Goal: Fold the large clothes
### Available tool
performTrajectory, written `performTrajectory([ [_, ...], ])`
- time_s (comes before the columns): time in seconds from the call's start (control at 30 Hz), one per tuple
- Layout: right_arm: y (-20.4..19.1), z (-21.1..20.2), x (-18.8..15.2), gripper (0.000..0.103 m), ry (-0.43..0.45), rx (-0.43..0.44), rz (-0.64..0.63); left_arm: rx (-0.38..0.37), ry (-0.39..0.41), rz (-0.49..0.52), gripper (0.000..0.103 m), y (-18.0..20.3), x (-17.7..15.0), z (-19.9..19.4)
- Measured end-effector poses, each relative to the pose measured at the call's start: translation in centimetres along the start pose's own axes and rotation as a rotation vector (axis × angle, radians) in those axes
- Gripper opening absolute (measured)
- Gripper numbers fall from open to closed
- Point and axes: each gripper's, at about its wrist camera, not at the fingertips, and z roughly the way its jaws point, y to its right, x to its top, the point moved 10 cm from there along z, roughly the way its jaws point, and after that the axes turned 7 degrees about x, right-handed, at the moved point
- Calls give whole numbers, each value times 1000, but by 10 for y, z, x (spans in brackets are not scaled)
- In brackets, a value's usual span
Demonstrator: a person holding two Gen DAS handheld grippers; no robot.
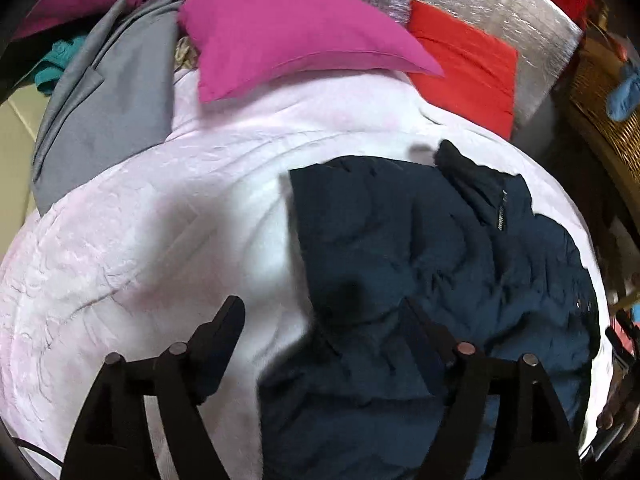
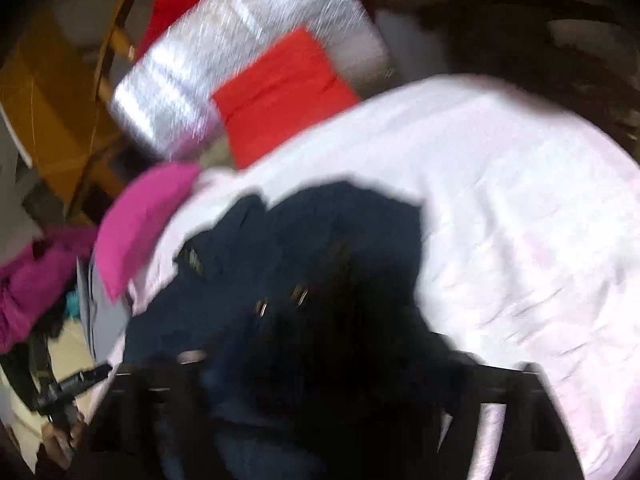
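Pale pink quilted bedding [image 1: 168, 216] covers the bed and fills most of both views. On it lies the dark navy jacket [image 1: 420, 248], crumpled, with a metal zip showing near its collar at about 1 o'clock from the left wrist camera's centre. At 12 o'clock beyond the jacket a magenta pillow [image 1: 288, 36] rests on the bedding, with a red cushion [image 1: 468, 68] to its right at 1 o'clock against a silver foil sheet [image 1: 480, 8]. A grey garment [image 1: 108, 112] lies at 10 o'clock, and a wicker basket [image 1: 600, 92] stands at 2 o'clock off the bed's edge.

The left gripper [image 1: 320, 312] points steeply down over the jacket's left edge, jaws spread wide: one finger is over the pink bedding, the other over the navy cloth, with nothing pinched between them.

The right wrist view is heavily blurred. The right gripper [image 2: 328, 364] tilts down at the jacket [image 2: 304, 240], which lies at the centre of that view; its fingers are dark shapes far apart at the lower edge, so the jaws stand wide. Whether cloth touches them cannot be told. At 8 o'clock, a hand [image 2: 60, 440] grips the other tool's handle.
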Motion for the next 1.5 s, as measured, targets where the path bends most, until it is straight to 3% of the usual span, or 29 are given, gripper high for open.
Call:
performTrajectory([
  [0.13, 13, 25, -3, 85, -105, -27, 44, -31, -124, -37, 82, 2, -10, 31],
  [0.27, 14, 53, -15, 85, -196, -22, 72, -123, -163, -78, 82, 15, -19, 46],
  [0.37, 6, 70, -24, 80, -243, -32, 56, -163, -173, -78, 57, 27, -24, 53],
  [0.4, -4, 70, -24, 75, -236, -39, 15, -161, -164, -72, 51, 30, -24, 54],
  [0.47, -9, 68, -23, 51, -228, -39, -31, -153, -142, -62, 42, 33, -20, 53],
  [0.57, -23, 56, -15, 36, -171, -39, -120, -155, -115, -61, 26, 34, -18, 43],
  [0.63, -29, 47, -11, 34, -117, -28, -141, -158, -92, -48, 21, 32, -17, 36],
  [0.7, -29, 42, -14, 34, -80, -25, -152, -156, -90, -49, 21, 29, -20, 36],
  [0.8, -11, 58, -30, 35, -124, -55, -120, -138, -111, -27, 25, 26, -30, 48],
  [0.9, -15, 51, -27, 42, -125, -63, -114, -98, -120, 10, 27, 29, -28, 44],
  [0.93, -16, 47, -24, 45, -127, -68, -108, -98, -123, 10, 28, 31, -27, 42],
  [1.03, -17, 26, -16, 69, -90, -37, -58, -117, -116, 0, 34, 27, -27, 26],
  [1.13, -17, -5, -14, 70, -40, 9, -11, -115, -67, 19, 45, 22, -35, 4],
  [1.27, -43, -24, -38, 70, -73, 148, 45, -228, -43, -29, 54, 29, -54, -26],
  [1.4, -73, -12, -74, 70, -164, 317, 187, -338, -110, -127, 69, 48, -73, -30],
  [1.5, -88, 16, -96, 70, -236, 382, 281, -359, -179, -164, 69, 70, -76, -14],
])
